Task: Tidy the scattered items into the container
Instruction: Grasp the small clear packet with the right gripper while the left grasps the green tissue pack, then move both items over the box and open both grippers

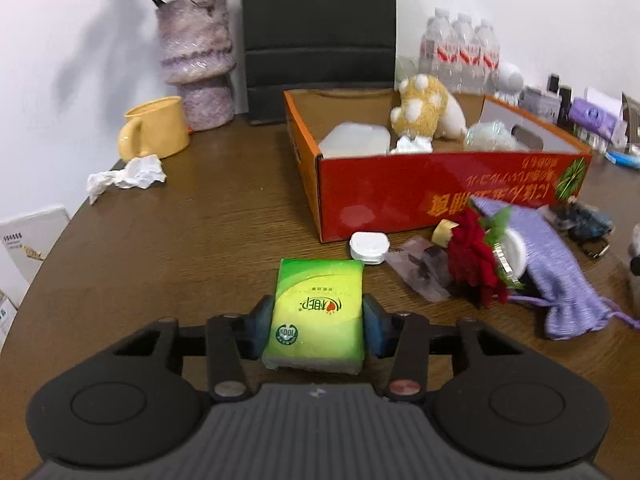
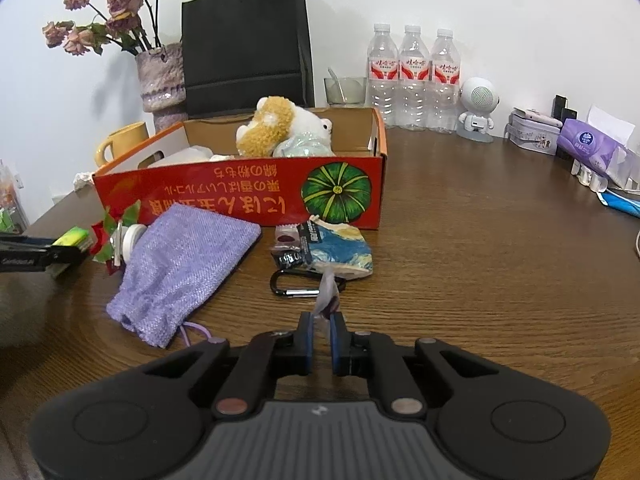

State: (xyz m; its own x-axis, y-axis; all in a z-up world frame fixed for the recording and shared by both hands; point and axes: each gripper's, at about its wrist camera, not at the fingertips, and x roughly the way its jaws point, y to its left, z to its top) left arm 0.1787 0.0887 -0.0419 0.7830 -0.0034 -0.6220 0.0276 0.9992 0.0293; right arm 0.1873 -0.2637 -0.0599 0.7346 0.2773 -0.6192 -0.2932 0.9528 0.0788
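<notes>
My left gripper [image 1: 318, 316] is shut on a green tissue pack [image 1: 316, 312], held just above the table in front of the red cardboard box [image 1: 440, 192]. The box holds a plush toy [image 1: 424, 108], a white case [image 1: 356, 140] and wrapped items. My right gripper [image 2: 322, 320] is shut on a small purple-clear wrapper [image 2: 327, 292], near the table in front of the box [image 2: 240, 196]. On the table lie a purple knit pouch [image 2: 180, 268], a red fabric rose [image 1: 476, 260], a white round case [image 1: 369, 246], a carabiner [image 2: 296, 282] and a blue painted pouch [image 2: 340, 248].
A yellow mug [image 1: 154, 128], a crumpled tissue [image 1: 128, 176] and a purple vase [image 1: 198, 60] stand at the back left. A black bag [image 2: 244, 44], water bottles [image 2: 412, 76], a white robot figure [image 2: 478, 108] and a purple tissue pack [image 2: 596, 152] line the back and right.
</notes>
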